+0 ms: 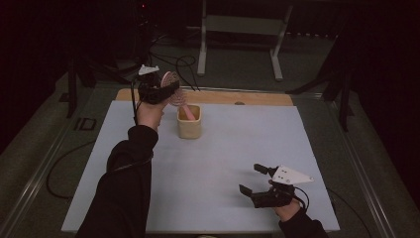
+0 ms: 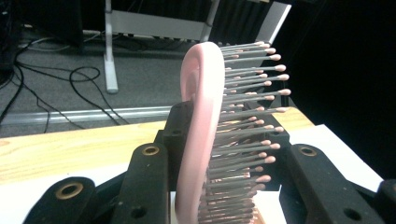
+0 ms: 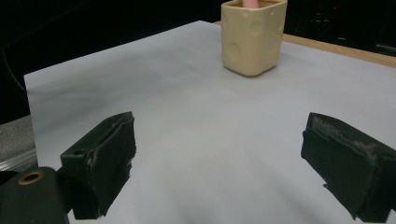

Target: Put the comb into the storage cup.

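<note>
Right gripper (image 1: 253, 180) fingers spread, idle over desk (image 1: 223, 163); left gripper (image 1: 166, 89) fingers clenched on pink hairbrush (image 2: 201, 135) head, handle below them in cream cup (image 1: 189, 122); light, rigid, bristles springy—grip the solid rim.

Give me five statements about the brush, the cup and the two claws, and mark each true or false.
1. The left claw is shut on the pink brush. True.
2. The brush handle points down into the cream cup. True.
3. The right claw holds the cup. False: its jaws stand open over the bare white mat, well away from the cup.
4. The cup lies tipped on its side. False: it stands upright.
5. The brush lies flat on the mat. False: it is held up over the cup, bristle head uppermost.
</note>
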`<state>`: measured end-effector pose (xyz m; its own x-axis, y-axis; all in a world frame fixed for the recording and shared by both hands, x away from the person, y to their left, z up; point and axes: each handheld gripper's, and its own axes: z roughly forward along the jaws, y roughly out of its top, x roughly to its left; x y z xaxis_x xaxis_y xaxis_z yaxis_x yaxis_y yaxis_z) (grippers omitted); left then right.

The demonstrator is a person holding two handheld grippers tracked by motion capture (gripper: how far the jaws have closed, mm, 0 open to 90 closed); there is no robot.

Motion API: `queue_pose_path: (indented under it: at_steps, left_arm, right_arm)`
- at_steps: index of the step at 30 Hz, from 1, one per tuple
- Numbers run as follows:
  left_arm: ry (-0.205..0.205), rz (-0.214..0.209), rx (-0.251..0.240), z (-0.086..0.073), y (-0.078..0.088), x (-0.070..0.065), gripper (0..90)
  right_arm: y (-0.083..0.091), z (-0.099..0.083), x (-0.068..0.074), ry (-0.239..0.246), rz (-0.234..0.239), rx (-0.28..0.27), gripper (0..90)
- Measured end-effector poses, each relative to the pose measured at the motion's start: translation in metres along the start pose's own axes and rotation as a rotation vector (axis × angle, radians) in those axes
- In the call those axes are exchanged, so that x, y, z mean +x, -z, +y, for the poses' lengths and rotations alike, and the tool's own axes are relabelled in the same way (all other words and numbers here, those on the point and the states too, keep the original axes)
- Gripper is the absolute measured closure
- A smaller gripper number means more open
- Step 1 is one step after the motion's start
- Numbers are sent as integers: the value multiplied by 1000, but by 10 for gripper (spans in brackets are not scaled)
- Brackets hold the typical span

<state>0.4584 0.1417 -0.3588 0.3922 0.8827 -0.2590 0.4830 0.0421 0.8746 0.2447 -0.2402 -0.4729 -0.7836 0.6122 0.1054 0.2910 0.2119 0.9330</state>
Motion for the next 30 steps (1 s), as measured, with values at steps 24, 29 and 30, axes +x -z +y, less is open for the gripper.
queue_pose_path:
  at_steps: [24, 29, 30]
  left_arm:
    - [31, -22, 35, -25, -21, 7, 659]
    - [50, -28, 47, -31, -25, 11, 659]
    - [52, -31, 46, -31, -25, 11, 658]
  right_arm:
    - [0, 0, -1, -3, -1, -2, 97]
    - [-1, -1, -2, -7, -2, 1, 97]
    - [-1, -1, -2, -8, -3, 0, 97]
